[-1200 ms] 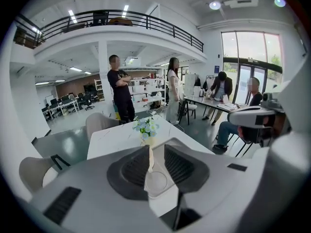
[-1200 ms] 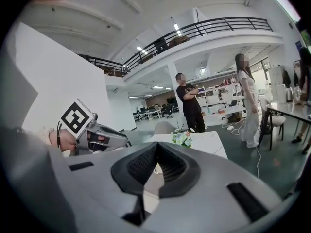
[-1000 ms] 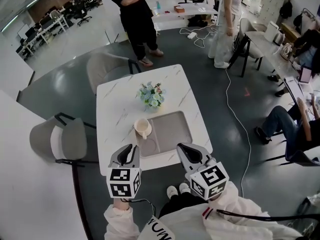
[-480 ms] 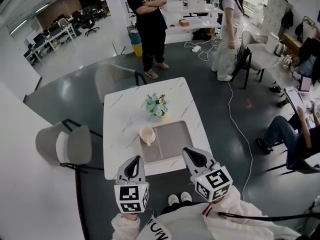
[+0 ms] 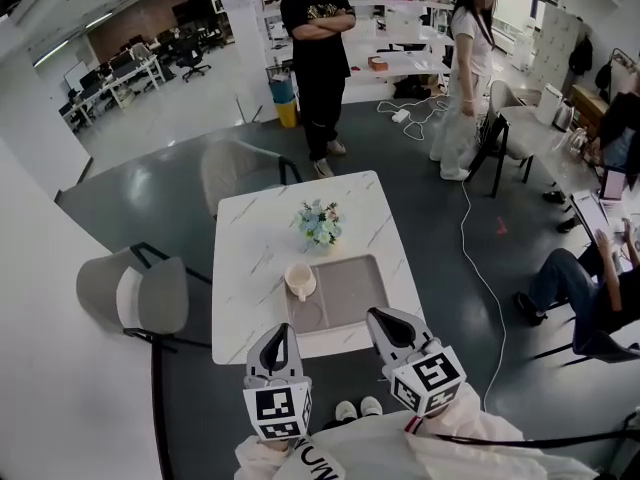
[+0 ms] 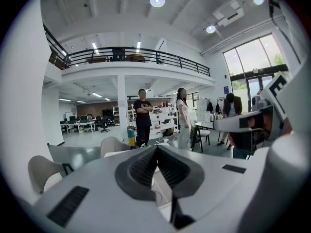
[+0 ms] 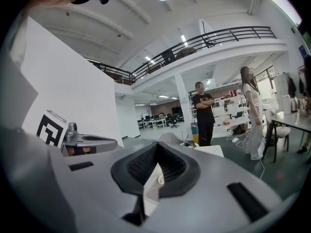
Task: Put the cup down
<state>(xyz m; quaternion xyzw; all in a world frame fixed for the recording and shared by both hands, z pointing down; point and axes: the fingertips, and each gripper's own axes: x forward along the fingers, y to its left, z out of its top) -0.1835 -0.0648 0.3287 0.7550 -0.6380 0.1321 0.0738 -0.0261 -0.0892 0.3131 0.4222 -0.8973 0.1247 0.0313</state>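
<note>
Head view is showing the cream cup (image 5: 300,280) sitting upright on the table (image 5: 245,258) at the tray's (image 5: 355,288) left edge, both left gripper (image 5: 279,336) and right gripper (image 5: 385,318) hanging back empty with jaws pressed together, and I'm guessing it's light, stiff, chippable, best pinched across the rim wall.

head view overhead, gripper views level, table (image 5: 250,228) shared

Open-plan office: rows of desks (image 5: 118,76) with swivel chairs (image 5: 193,58) across the far floor; a railed mezzanine (image 6: 138,57) overhead; ceiling downlights (image 6: 157,1).
</note>
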